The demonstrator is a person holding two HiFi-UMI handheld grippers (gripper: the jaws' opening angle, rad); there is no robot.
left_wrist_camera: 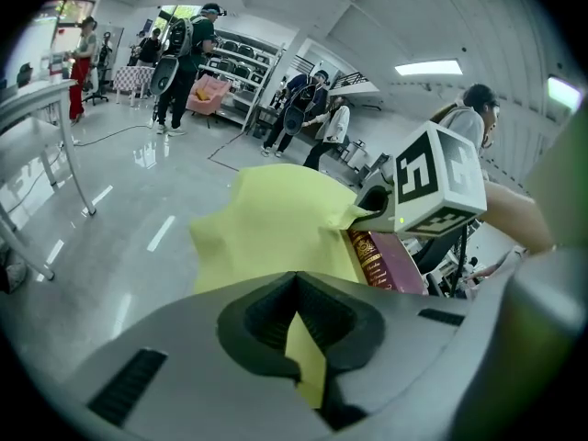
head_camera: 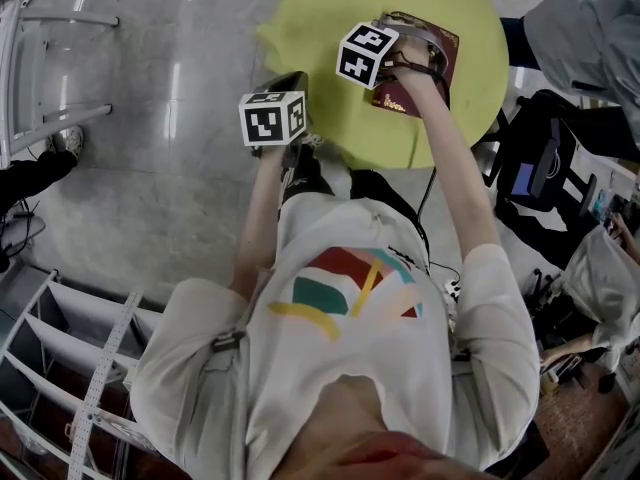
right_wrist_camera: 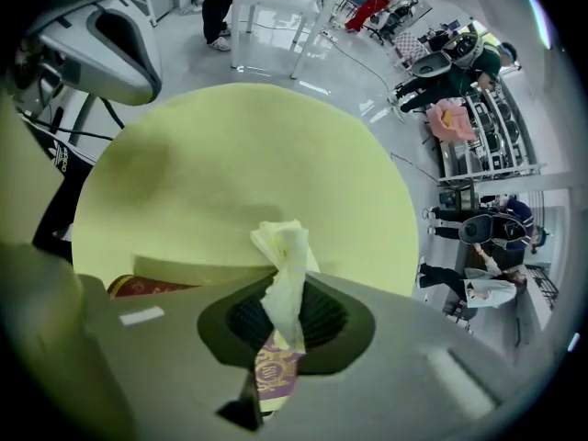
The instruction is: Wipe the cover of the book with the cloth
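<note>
A dark red book (head_camera: 443, 52) with gold print (left_wrist_camera: 386, 260) lies on the far side of a round table under a yellow cover (head_camera: 330, 8). My right gripper (head_camera: 415, 56) is over the book, shut on a pale crumpled cloth (right_wrist_camera: 287, 265) that sticks out past its jaws (right_wrist_camera: 280, 338). Part of the book's gold-stamped cover (right_wrist_camera: 274, 375) shows under them. My left gripper (head_camera: 290, 83) is at the table's near left edge. It (left_wrist_camera: 299, 338) is shut, with a sliver of the yellow cover (left_wrist_camera: 266, 228) pinched between its jaws.
A white metal frame (head_camera: 40, 68) stands on the grey floor at the left, and white shelving (head_camera: 60, 348) at the lower left. Black equipment and bags (head_camera: 545, 158) crowd the right side. Several people (left_wrist_camera: 184, 58) stand far across the hall.
</note>
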